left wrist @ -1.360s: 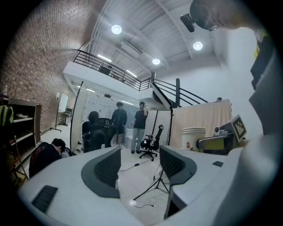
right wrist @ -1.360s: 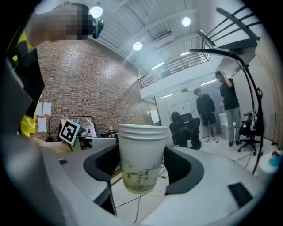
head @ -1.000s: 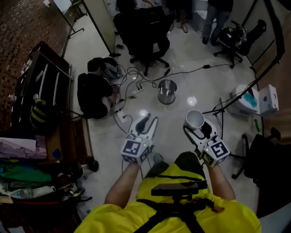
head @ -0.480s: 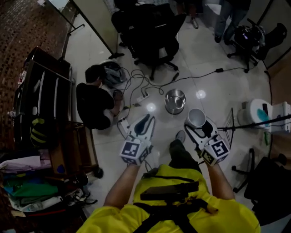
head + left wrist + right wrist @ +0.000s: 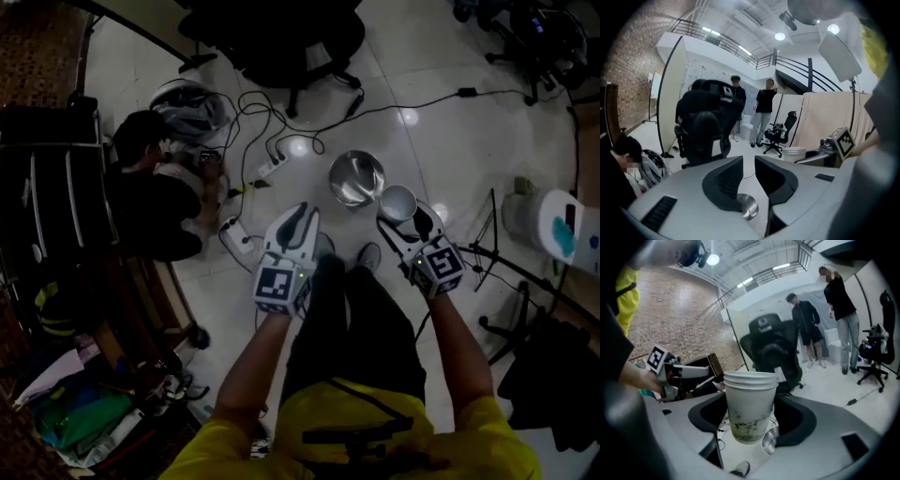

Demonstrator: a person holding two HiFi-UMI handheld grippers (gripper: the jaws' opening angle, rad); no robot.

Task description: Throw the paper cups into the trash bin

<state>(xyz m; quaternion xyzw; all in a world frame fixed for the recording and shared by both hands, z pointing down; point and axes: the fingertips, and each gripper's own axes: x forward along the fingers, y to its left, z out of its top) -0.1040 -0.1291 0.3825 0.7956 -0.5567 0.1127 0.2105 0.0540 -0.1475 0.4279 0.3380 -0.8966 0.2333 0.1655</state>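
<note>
Both forearms (image 5: 251, 361) stretch forward and slightly apart, the right hand-held gripper (image 5: 399, 212) clamped on upright stacked paper cups (image 5: 397, 201) just at the 3 o'clock rim of the steel trash bin (image 5: 355, 178), the left hand-held gripper (image 5: 301, 214) at the bin's 7 o'clock, jaws together with nothing between them.

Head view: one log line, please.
left tool: shut, empty | right tool: shut on cup | cup: upright, not yet in bin | bin: on floor

Black office chair (image 5: 281, 42), tangled cables (image 5: 267, 141) on pale floor (image 5: 469, 159); crouching person (image 5: 155, 202) beside black cabinet (image 5: 56, 178)
</note>
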